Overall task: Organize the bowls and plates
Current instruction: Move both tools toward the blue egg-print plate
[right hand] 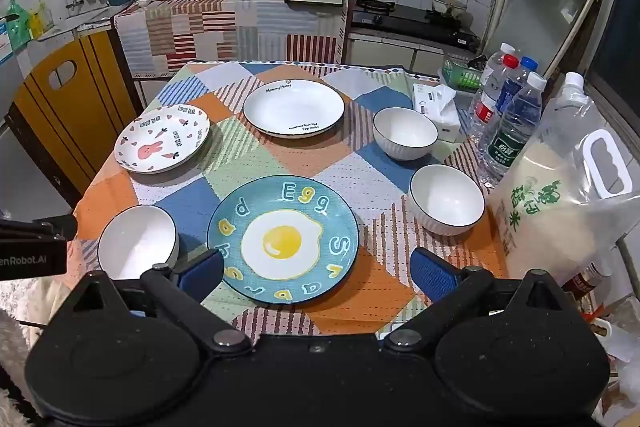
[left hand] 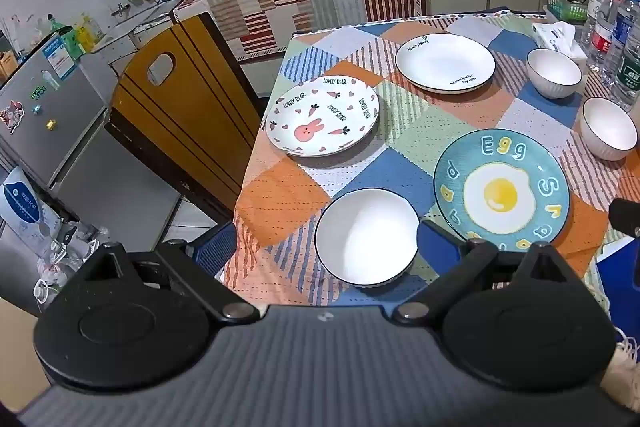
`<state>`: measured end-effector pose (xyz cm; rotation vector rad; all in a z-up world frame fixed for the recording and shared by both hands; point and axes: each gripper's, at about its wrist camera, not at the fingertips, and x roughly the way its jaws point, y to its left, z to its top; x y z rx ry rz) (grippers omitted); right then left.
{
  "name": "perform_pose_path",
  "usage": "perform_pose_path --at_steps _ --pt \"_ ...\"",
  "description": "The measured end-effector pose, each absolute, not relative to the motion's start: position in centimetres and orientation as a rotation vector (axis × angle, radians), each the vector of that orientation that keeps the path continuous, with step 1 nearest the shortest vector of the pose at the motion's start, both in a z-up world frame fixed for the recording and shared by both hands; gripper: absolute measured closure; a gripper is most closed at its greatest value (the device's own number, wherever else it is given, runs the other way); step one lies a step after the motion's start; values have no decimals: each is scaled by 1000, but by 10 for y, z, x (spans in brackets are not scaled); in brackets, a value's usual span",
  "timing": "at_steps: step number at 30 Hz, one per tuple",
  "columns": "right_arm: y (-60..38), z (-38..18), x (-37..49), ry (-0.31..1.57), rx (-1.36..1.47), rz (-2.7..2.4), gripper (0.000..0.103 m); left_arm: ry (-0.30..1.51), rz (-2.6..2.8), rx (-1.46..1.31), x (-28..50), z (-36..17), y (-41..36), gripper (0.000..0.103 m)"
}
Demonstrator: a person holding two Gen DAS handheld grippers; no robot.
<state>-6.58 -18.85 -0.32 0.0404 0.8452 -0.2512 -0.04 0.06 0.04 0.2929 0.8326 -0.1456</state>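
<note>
Kitchen setting, tiled walls, patchwork-cloth tabletop (right hand: 280,155) carrying all the crockery: three plates, three bowls, none stacked yet. Blue glazed plate with fried-egg print (right hand: 282,239) sits at the near edge, centre; white plate with pink rabbit and carrot print (right hand: 162,139) far left; plain white plate with dark rim line (right hand: 293,108) at the back. White ribbed bowl with dark rim (left hand: 367,236) near left; two matching white bowls on the right side, one nearer (right hand: 447,199), one further back (right hand: 405,133). Left gripper (left hand: 326,247) has jaws spread wide, empty, straddling the near-left bowl from above the table edge; whether they touch it cannot be told. Right gripper (right hand: 316,269) likewise wide apart and empty, egg plate lying between its blue pads (right hand: 434,273). Handling judgement: glazed ceramic, rigid, moderately heavy, slick, chips on impact. Plates lie flat on cloth, so the rim edge is the only purchase; expect pitch under a one-sided pinch. Bowls are easier: pinch the wall over the rim, ribbing outside helps friction. Set down gently when nesting. View differences: right wrist shows clear rice bag with handle (right hand: 568,203) and water bottles (right hand: 508,131) crowding the right bowls, plus the left gripper's body at frame left. Left wrist shows the yellow chair (left hand: 176,107) and fridge (left hand: 52,99) beyond the table's left edge, and cuts the rice bag out entirely.
</note>
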Motion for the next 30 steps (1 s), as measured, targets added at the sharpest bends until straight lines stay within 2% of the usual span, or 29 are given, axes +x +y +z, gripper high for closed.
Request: perform_pose_path --at_steps 30 --pt "-184 -10 -65 860 23 -247 2 833 -131 268 0 3 2 6"
